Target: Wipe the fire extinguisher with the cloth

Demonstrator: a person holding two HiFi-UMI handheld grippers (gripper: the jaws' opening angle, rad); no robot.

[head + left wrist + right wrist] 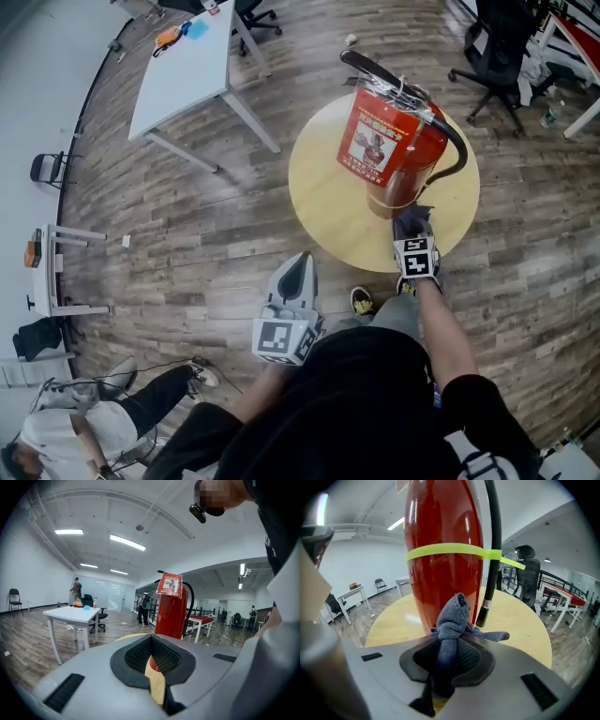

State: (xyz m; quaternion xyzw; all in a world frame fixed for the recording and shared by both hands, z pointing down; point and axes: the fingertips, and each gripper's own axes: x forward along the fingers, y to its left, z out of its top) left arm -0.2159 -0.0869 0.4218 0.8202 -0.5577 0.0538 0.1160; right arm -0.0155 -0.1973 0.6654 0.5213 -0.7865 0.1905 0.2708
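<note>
A red fire extinguisher (398, 141) with a black hose stands upright on the round yellow table (328, 202). My right gripper (412, 230) is shut on a grey-blue cloth (411, 218) at the foot of the cylinder, on its near side. In the right gripper view the cloth (452, 625) bunches out of the gripper (450, 656) right against the red body (443, 573), below a yellow-green band (445, 551). My left gripper (298, 272) hangs back off the table by my body, shut on nothing. Its own view looks past the gripper (152, 660) at the extinguisher (171, 609).
A white table (183, 70) stands at the back left, and black office chairs (497, 56) at the back right. A person (94, 422) sits on the wood floor at the lower left. A small desk (56, 272) and a black chair (52, 169) line the left wall.
</note>
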